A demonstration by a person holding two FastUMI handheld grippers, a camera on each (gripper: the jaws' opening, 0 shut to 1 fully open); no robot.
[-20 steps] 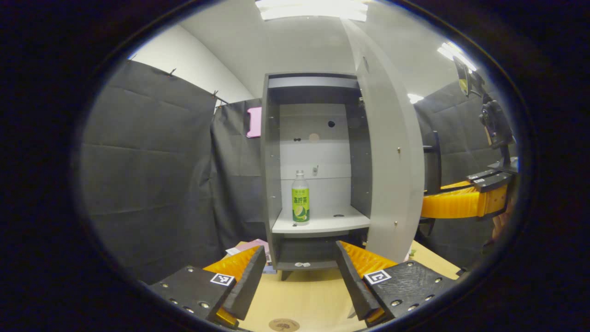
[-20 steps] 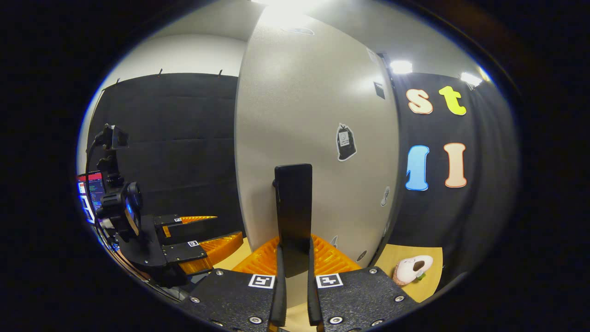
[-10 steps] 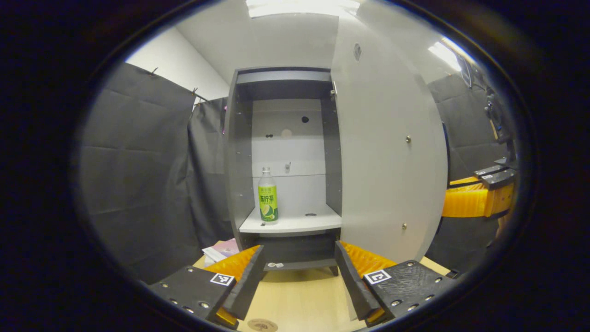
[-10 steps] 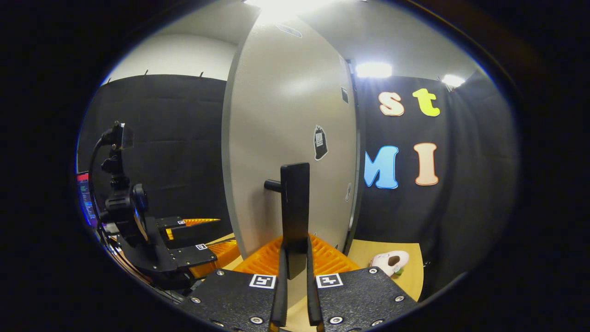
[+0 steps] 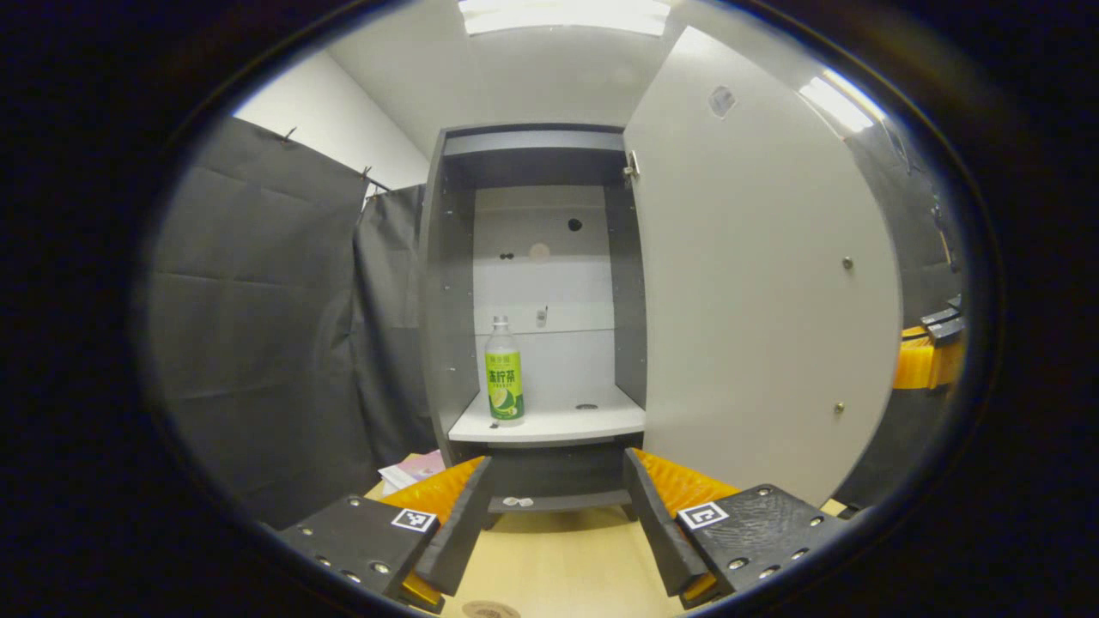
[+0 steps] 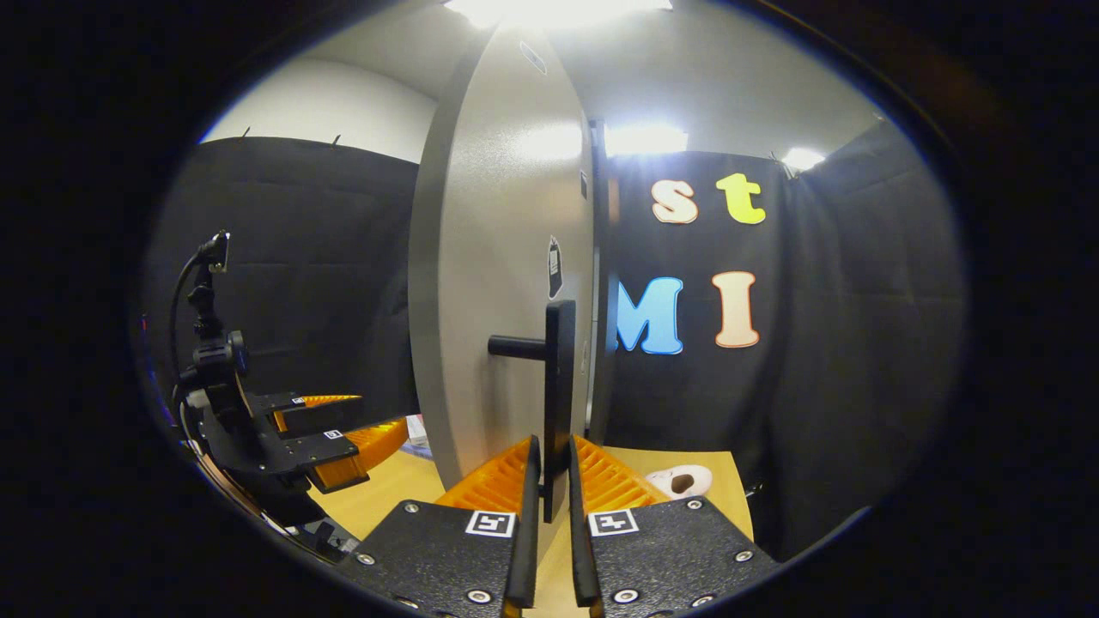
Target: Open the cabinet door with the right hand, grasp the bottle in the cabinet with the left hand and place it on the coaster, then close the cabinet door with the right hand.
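In the left gripper view the cabinet (image 5: 532,292) stands open on the wooden table (image 5: 558,558), its door (image 5: 755,275) swung out to the right so that its inner face shows. The bottle (image 5: 504,369), clear with a green label, stands upright on the white shelf (image 5: 549,425), toward the shelf's left side and near the left wall of the compartment. The left gripper (image 5: 558,515) hovers low in front of the cabinet, well apart from the bottle, its jaws spread wide with nothing between them. At the bottom edge of this view part of a round coaster (image 5: 485,610) lies on the table, below the jaws. At the far right edge, past the door, part of the right gripper (image 5: 932,360) peeks out.

The right gripper view looks along the door's outer face (image 6: 502,283), which carries a small sticker (image 6: 555,268) and the dark bar handle (image 6: 558,386). The right gripper (image 6: 549,485) has its jaws drawn narrow on the lower end of that handle, both fingers pressing its sides. The left gripper (image 6: 330,429) appears at the far left, beyond the door's edge. A small pale plush object (image 6: 678,481) lies on the table to the right of the handle
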